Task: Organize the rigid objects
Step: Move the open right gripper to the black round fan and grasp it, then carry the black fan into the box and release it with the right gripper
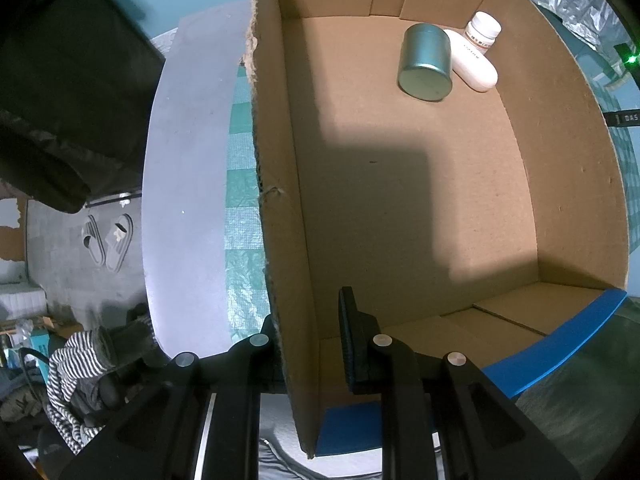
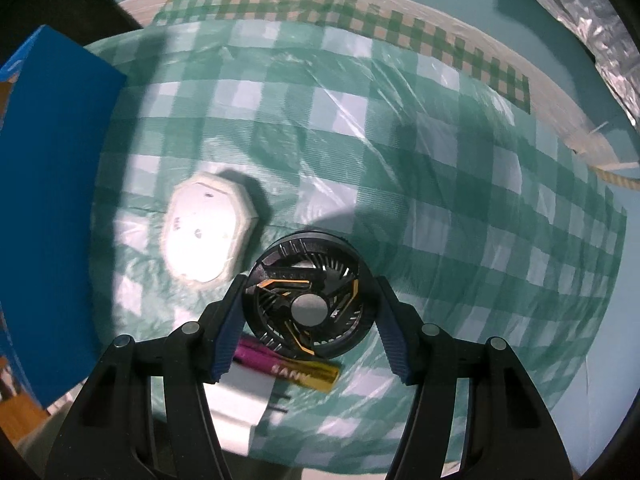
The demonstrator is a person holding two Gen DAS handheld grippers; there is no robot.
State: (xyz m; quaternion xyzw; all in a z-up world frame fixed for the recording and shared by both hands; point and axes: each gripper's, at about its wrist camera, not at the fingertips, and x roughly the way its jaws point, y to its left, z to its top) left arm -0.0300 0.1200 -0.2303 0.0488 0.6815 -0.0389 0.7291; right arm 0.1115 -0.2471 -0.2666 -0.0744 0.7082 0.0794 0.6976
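Note:
In the left wrist view a cardboard box holds a grey-green tin can, a white oblong case and a white pill bottle at its far end. My left gripper straddles the box's left wall, one finger outside and one inside, with a gap beside the wall. In the right wrist view my right gripper is open around a round black fan with orange trim. The left finger touches its rim; the right finger stands slightly off. A white plug-like object lies to the left.
A magenta and gold pack lies under the fan's near edge. The blue outer side of the box stands at the left on the green checked tablecloth. A grey table edge and floor with slippers lie left of the box.

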